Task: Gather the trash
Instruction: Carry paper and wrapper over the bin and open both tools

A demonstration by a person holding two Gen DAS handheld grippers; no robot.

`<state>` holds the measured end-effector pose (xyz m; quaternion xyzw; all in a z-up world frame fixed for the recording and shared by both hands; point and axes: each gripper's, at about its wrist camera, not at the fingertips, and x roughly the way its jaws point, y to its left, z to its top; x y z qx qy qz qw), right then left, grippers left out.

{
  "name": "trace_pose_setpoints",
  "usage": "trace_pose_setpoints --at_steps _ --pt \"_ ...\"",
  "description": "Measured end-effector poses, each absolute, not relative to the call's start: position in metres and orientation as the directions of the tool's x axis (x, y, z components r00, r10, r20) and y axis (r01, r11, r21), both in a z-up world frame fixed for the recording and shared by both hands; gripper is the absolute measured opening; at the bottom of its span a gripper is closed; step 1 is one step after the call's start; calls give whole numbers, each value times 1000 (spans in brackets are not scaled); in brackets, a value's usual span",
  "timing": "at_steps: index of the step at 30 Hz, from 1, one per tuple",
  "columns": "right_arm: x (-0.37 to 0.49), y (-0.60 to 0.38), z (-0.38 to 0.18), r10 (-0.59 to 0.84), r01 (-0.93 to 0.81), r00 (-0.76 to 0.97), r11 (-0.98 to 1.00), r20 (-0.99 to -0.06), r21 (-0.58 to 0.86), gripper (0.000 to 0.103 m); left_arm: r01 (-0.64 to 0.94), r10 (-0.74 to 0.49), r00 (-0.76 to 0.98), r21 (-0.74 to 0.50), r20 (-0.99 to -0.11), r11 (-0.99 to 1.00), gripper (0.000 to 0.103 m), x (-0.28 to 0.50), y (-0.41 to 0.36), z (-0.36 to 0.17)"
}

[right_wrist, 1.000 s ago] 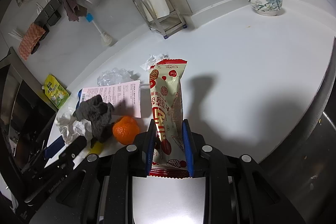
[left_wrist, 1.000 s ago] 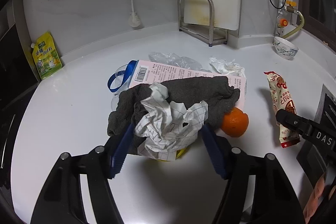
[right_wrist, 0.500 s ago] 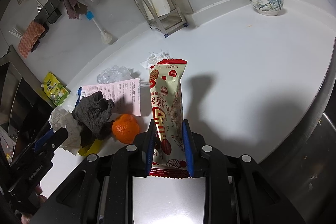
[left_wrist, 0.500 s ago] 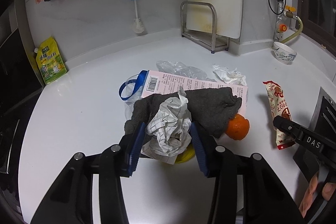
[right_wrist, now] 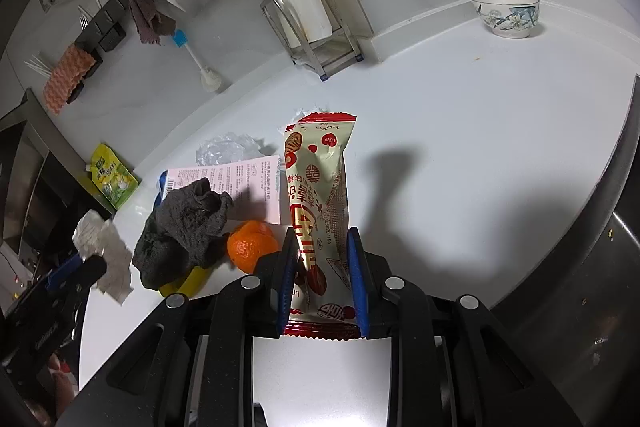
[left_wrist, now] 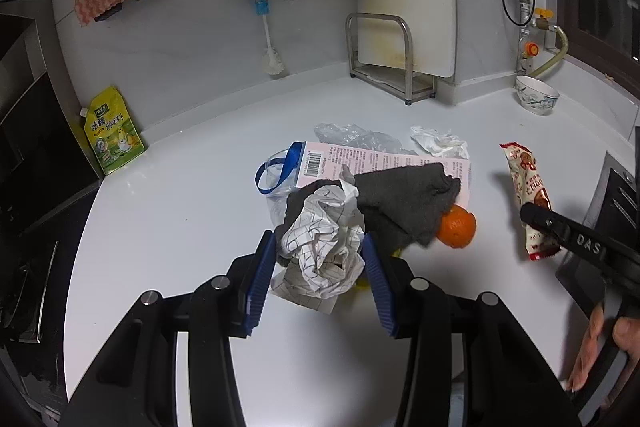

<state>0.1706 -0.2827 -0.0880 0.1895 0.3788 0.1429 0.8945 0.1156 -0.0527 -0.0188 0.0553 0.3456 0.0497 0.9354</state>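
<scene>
My left gripper [left_wrist: 318, 247] is shut on a crumpled sheet of white checked paper [left_wrist: 324, 235], held just in front of the pile, with a loose corner hanging below the pads. Behind it lie a dark grey cloth [left_wrist: 404, 199], an orange [left_wrist: 456, 227], a pink printed sheet [left_wrist: 360, 161], clear plastic film [left_wrist: 352, 135] and a white tissue [left_wrist: 438, 143]. My right gripper [right_wrist: 322, 247] is shut on the lower end of a long red-and-cream snack wrapper [right_wrist: 318, 179], which sticks out forward over the counter. From the right wrist view the held paper [right_wrist: 100, 239] shows at the far left.
A patterned bowl [left_wrist: 536, 99] stands at the back right near the gas pipe. A steel rack [left_wrist: 384, 67] holds a cutting board by the wall, and a yellow pouch [left_wrist: 112, 131] leans at the back left. A steel sink [right_wrist: 580, 307] drops off at the right.
The left jaws closed onto the crumpled paper and drew it up and back from the grey cloth. The right gripper and its wrapper have stayed put.
</scene>
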Motion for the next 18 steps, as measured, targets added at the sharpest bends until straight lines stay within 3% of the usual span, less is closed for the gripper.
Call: trace_pose_setpoints --at_steps 11,18 --pt "129 -275 -68 346 -128 734 916 -585 381 24 55 40 758 126 -651 990 44 44 -48 -14" --pt "26 -271 -66 294 -90 776 928 -559 362 24 110 2 810 155 -586 982 44 -15 -41 -17"
